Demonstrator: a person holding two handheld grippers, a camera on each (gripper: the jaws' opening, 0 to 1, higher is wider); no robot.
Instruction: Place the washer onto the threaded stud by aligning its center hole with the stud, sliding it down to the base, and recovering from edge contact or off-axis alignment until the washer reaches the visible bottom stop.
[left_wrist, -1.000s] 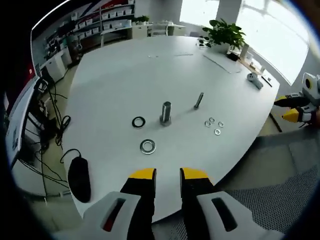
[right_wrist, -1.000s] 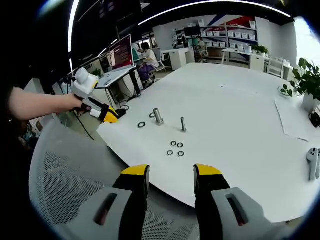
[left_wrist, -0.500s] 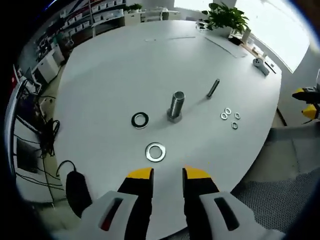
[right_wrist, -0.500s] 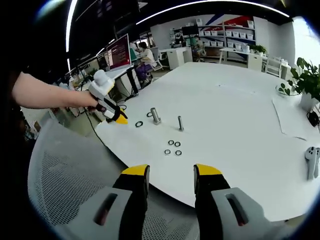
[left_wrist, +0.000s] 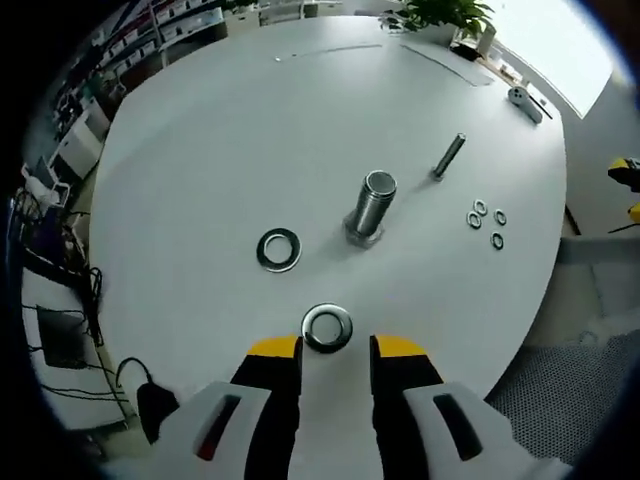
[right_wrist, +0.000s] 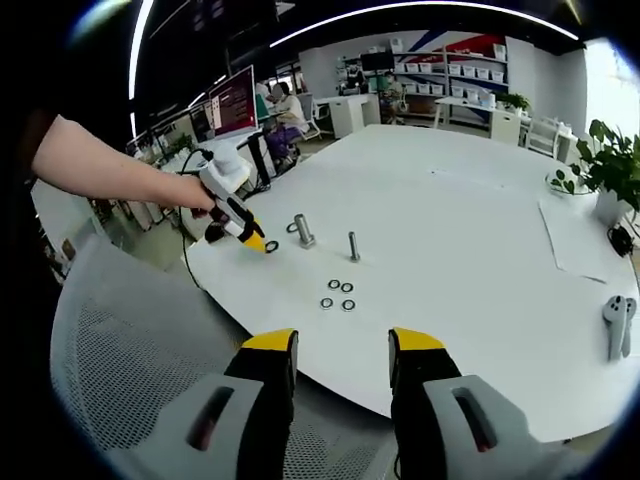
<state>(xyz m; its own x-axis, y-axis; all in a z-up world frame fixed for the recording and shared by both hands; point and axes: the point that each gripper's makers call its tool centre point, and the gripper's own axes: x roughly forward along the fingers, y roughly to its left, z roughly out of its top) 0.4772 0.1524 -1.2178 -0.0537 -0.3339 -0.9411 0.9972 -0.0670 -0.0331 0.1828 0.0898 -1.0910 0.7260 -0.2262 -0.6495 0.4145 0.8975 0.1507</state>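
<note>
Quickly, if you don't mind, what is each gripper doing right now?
Left gripper: open, holding nothing, fingers either side of a washer on the table.
Right gripper: open, holding nothing.

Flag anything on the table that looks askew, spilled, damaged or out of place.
Nothing stands out. The large threaded stud stands upright, the two large washers lie flat near it, the thin bolt stands beyond, and three small washers sit loosely grouped on the white table.
</note>
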